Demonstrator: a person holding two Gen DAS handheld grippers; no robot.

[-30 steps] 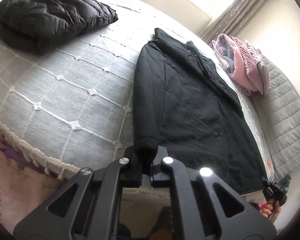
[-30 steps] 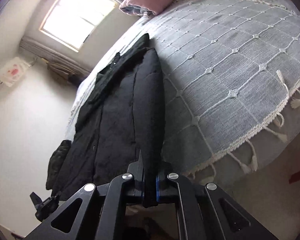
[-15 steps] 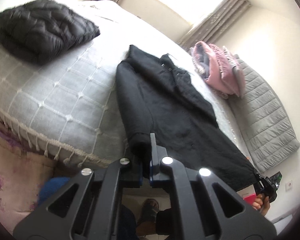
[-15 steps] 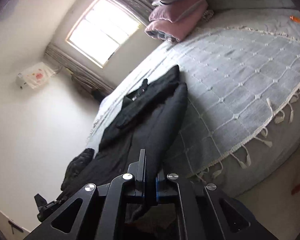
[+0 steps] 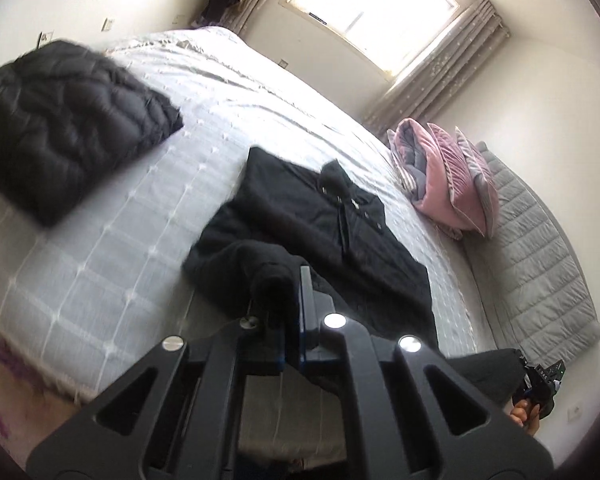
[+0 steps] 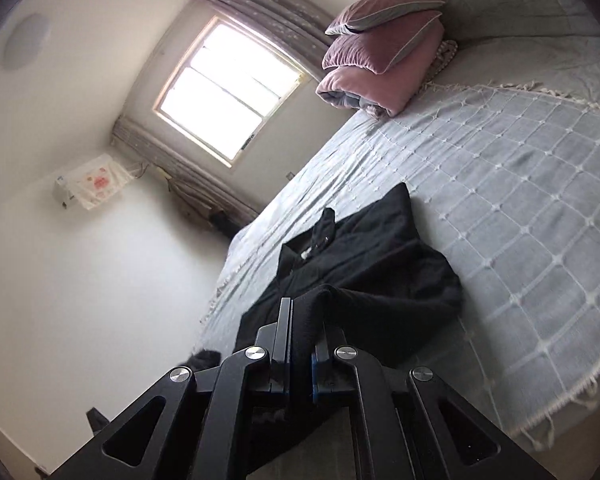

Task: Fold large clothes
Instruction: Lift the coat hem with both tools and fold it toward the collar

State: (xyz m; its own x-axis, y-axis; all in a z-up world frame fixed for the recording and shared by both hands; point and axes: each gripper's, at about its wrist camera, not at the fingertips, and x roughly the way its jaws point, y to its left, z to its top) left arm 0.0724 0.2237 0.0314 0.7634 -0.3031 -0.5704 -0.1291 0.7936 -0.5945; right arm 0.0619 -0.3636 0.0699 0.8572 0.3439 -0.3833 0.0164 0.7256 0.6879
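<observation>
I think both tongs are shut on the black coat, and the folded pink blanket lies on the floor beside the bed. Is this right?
Not quite. The pink blanket lies on the bed, near its head, not on the floor; the right wrist view shows it. The rest holds: the left tongs and the right tongs are each shut on the black coat.

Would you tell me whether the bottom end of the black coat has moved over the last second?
Yes. The black coat lay flat to the bed edge; its gripped hem now sits lifted and bunched up-bed, toward the pink bedding.
</observation>
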